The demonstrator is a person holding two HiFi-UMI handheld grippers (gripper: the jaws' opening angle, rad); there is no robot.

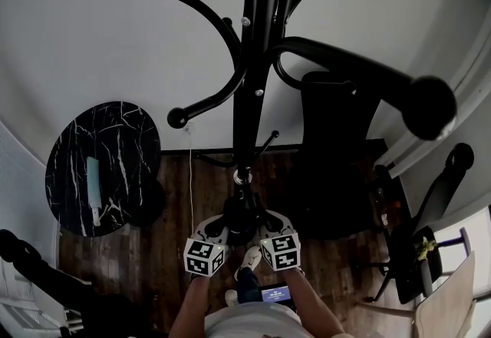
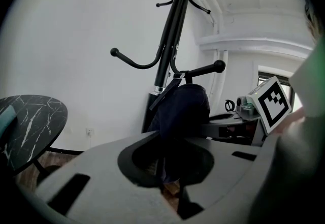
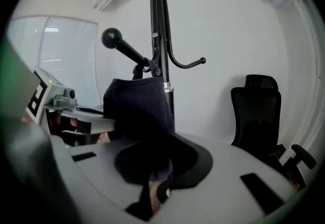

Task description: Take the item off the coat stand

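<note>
Currently a dark bag (image 2: 182, 108) hangs by its strap from a low hook (image 2: 203, 70) of the coat stand (image 2: 168, 40). The left gripper (image 2: 170, 187) and the right gripper (image 3: 155, 195) sit side by side, each with narrow jaws pinching the bag's bottom edge.

The person is holding the left tool (image 1: 224, 223) and right tool (image 1: 263, 220) forward side by side, each clamping on the dark cloth item (image 3: 137, 108).
</note>
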